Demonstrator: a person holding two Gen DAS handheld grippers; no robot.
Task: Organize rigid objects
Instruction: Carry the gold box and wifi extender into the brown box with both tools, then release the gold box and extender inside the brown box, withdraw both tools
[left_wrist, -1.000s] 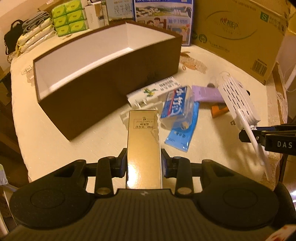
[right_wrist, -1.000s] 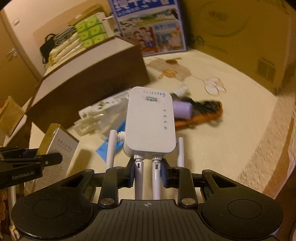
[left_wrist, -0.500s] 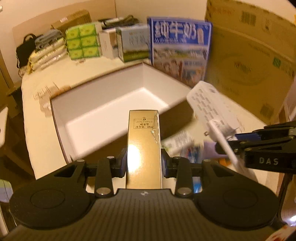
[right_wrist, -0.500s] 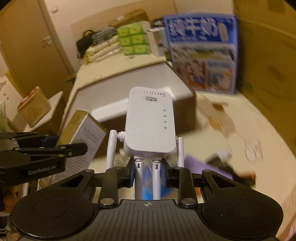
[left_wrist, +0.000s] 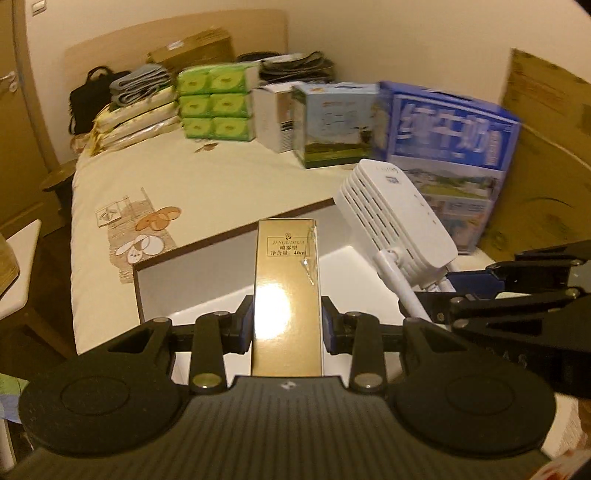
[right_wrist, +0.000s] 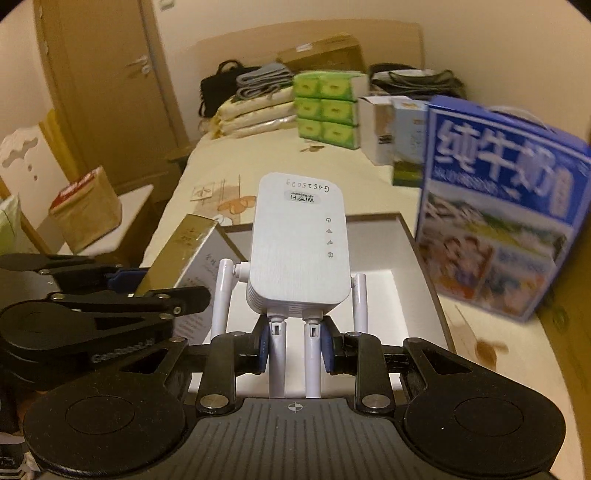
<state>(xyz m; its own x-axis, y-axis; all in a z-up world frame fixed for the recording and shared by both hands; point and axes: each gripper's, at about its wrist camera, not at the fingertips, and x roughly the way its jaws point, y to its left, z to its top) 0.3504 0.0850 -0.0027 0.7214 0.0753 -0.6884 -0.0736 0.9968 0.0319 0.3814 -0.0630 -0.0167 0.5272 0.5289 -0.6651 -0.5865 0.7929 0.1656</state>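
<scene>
Left gripper (left_wrist: 287, 326) clamped on gold carton (left_wrist: 286, 291), right gripper (right_wrist: 294, 347) clamped on WiFi repeater (right_wrist: 297, 251); both level above brown box (right_wrist: 417, 243).

Both your wrist cameras sit just behind their jaws, looking forward and slightly down, close above the open box (left_wrist: 207, 273) (right_wrist: 373, 251). Both views share that box, the bed (left_wrist: 155, 177) (right_wrist: 236, 166) beyond the jaws, and the milk carton (left_wrist: 450, 147) (right_wrist: 498, 206) ahead-right.

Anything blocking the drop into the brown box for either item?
Nothing visible. The gold carton and WiFi repeater hang side by side over the brown box, whose white floor looks bare below them.
</scene>
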